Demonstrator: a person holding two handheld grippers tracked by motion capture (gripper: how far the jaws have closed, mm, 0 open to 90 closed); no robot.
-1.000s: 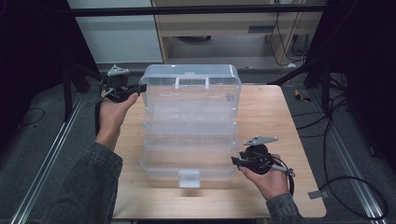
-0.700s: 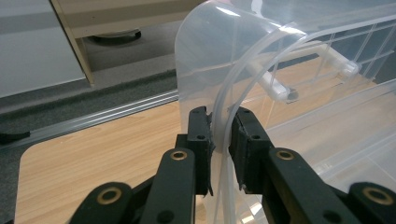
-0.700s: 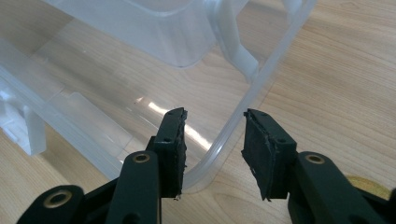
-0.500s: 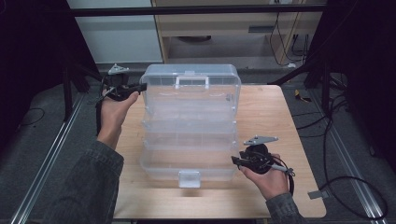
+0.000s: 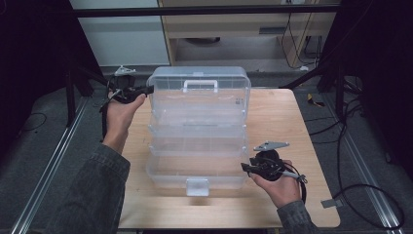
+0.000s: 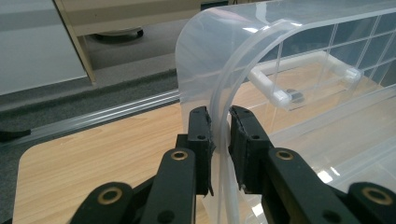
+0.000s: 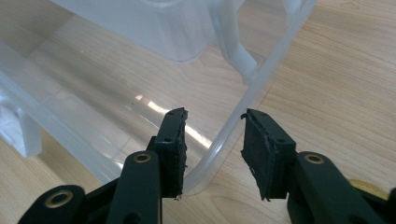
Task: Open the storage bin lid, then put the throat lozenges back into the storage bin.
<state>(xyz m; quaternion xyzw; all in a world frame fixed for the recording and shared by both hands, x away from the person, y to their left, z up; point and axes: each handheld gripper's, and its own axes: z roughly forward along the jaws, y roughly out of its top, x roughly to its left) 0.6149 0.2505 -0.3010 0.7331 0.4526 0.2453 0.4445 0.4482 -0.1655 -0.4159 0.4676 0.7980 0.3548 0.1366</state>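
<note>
Two hand-held grippers: both at one clear box, one on each side of it.
Clear box: large see-through plastic tiered storage box (image 5: 197, 129), folded open in steps, in the middle of the table in the high view.
Box handle: white plastic loop (image 5: 200, 85) on the far top tier, toward 12 o'clock.
Box latch: small frosted tab (image 5: 197, 186) on the near edge, toward 6 o'clock.
Table: light wooden table top (image 5: 282, 119), bare wood at 3 o'clock of the box.
Left gripper: black two-jaw gripper (image 6: 218, 140), held at the box's far left corner, about 10 o'clock of its middle in the high view (image 5: 146, 90).
Left gripper state: jaws clamped on the curved clear rim of the top tier (image 6: 233, 84), pads pressing it from both sides.
Right gripper: black two-jaw gripper (image 7: 212, 144), at the box's near right corner, about 4 o'clock (image 5: 246, 168).
Right gripper state: jaws apart, straddling the lowest tier's rim (image 7: 261, 74); pads not pressing it.
Hands: left hand (image 5: 122, 114) and right hand (image 5: 280, 185) hold the grippers, grey sleeves entering from 6 o'clock.
</note>
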